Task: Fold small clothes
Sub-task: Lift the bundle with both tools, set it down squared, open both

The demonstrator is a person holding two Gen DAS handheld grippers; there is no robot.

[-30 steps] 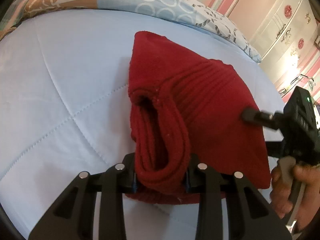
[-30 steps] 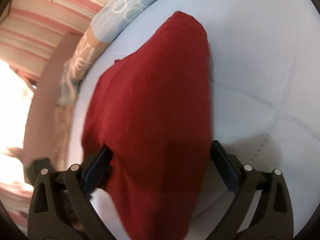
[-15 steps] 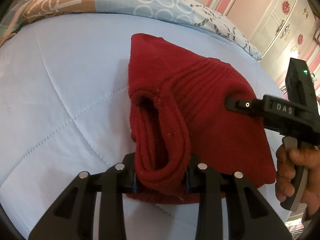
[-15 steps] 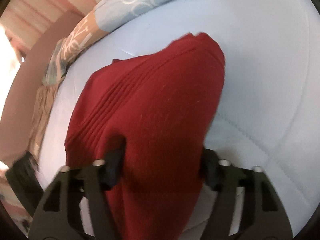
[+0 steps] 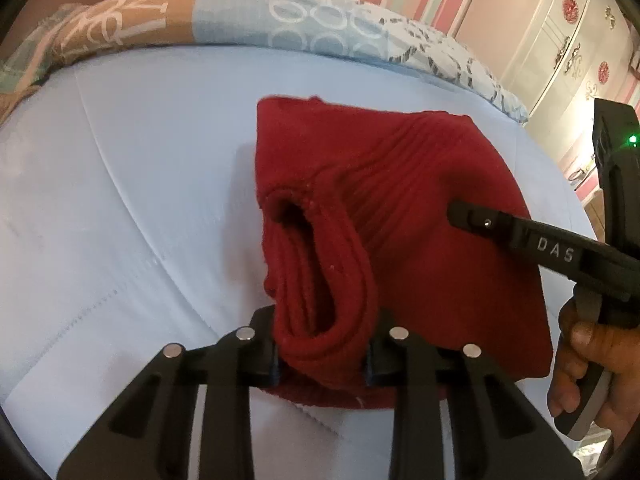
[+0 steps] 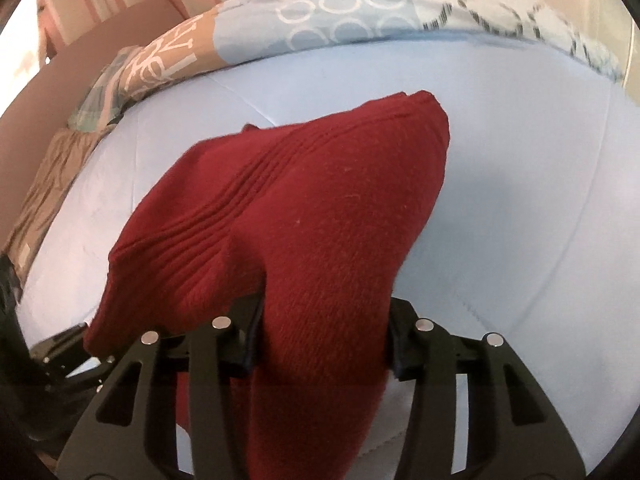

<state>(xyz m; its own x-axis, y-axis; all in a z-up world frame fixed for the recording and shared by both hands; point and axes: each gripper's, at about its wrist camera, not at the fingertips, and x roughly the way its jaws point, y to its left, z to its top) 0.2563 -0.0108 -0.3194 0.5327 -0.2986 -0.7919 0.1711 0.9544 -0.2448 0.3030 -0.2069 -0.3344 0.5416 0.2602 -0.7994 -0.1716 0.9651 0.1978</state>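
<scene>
A dark red knitted garment (image 5: 400,216) lies partly folded on a pale blue quilted bed (image 5: 120,208). My left gripper (image 5: 324,354) is shut on its bunched near edge, a thick roll of layers standing between the jaws. My right gripper (image 6: 324,340) is shut on another part of the red garment (image 6: 320,232), which drapes over and between its jaws and hides its fingertips. In the left wrist view the right gripper's finger (image 5: 520,236) comes in from the right over the cloth, held by a hand (image 5: 588,364).
A patterned blue and tan quilt (image 5: 240,20) lies along the bed's far edge, below a pink striped wall. A cream wardrobe (image 5: 568,36) stands at the far right. The bed's right edge (image 5: 576,208) is close to the garment.
The right gripper has closed from wide open onto the red garment and swung round over it. Both views have lifted a little. The left gripper keeps its hold.
</scene>
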